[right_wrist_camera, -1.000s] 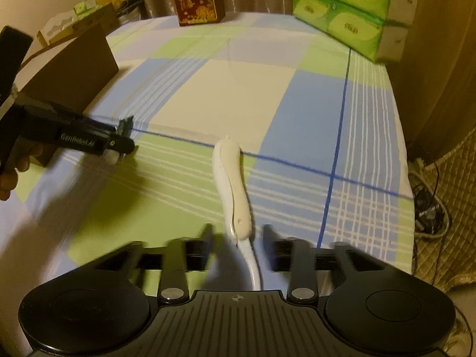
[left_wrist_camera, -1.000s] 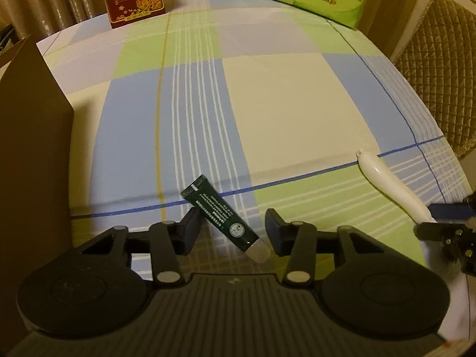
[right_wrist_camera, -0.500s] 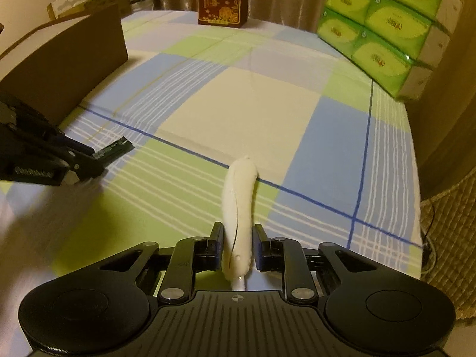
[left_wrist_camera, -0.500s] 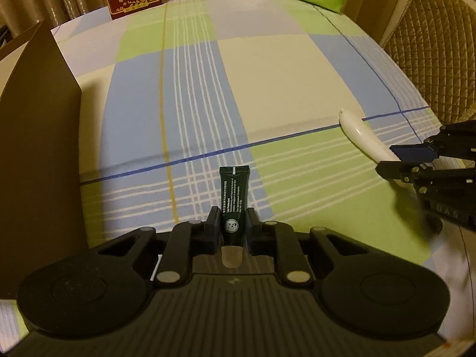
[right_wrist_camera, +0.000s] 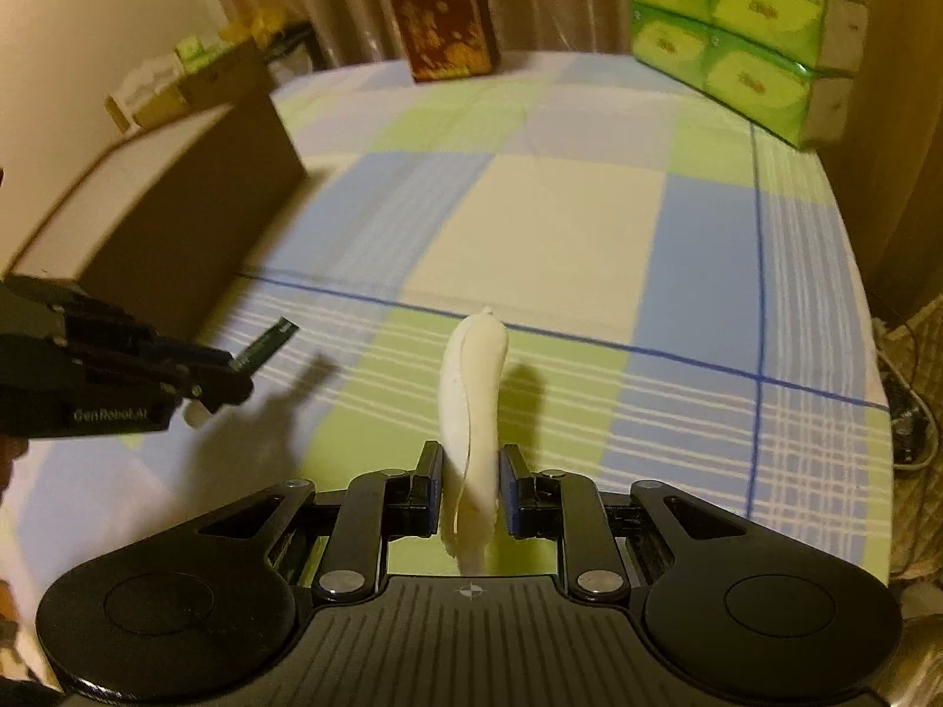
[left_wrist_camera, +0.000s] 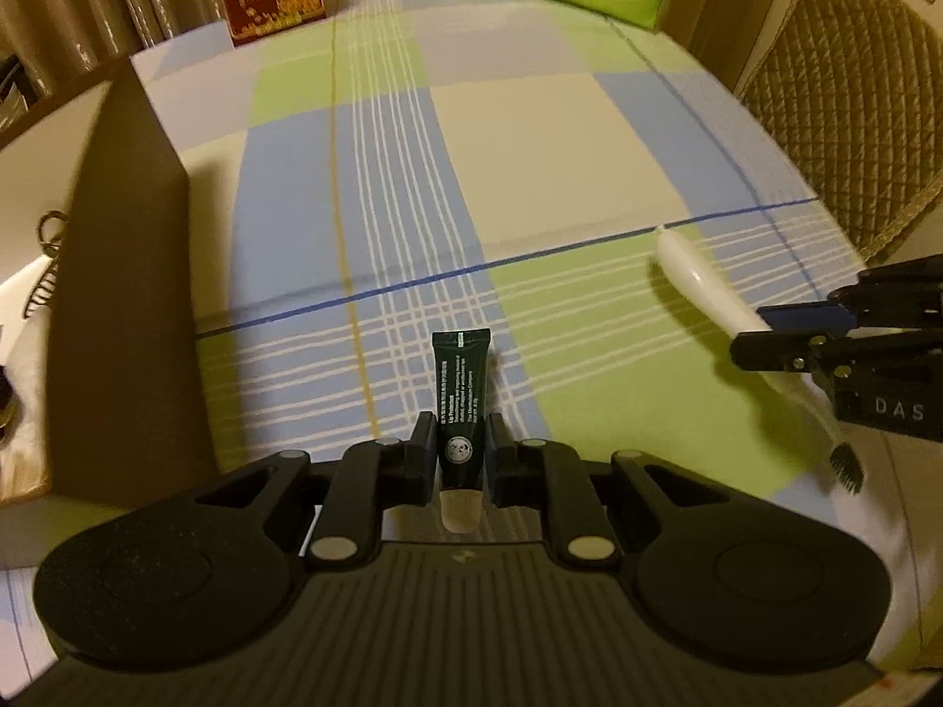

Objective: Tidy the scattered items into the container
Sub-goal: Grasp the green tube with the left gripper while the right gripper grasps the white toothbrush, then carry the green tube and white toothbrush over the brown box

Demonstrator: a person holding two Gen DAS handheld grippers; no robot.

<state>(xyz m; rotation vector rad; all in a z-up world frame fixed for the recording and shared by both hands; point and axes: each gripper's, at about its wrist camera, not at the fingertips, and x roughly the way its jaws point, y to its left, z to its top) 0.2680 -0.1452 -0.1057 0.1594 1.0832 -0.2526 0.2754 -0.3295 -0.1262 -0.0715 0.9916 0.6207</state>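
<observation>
Jaws of the left gripper [left_wrist_camera: 461, 459] pinch a small dark green tube [left_wrist_camera: 460, 395] near its pale cap end, its flat crimped tail pointing forward and clear of the checked tablecloth [left_wrist_camera: 530, 135]. Jaws of the right gripper [right_wrist_camera: 470, 489] are pressed onto a white brush handle [right_wrist_camera: 474, 389], a smooth, curved plastic shape that tapers to a rounded tip; from the left wrist view, dark bristles [left_wrist_camera: 846, 464] show at its other end. Both items look light. The tube is probably soft and squeezable, so a hold near the stiffer cap shoulder seems sensible. The handle looks rigid and glossy, likely slippery, and long enough to swing if gripped off-centre. To the left stands the brown cardboard box [left_wrist_camera: 127, 271], open-topped with matte walls, apparently the container. Green tissue packs [right_wrist_camera: 748, 29] and a red carton [right_wrist_camera: 439, 17] sit at the far edge.
</observation>
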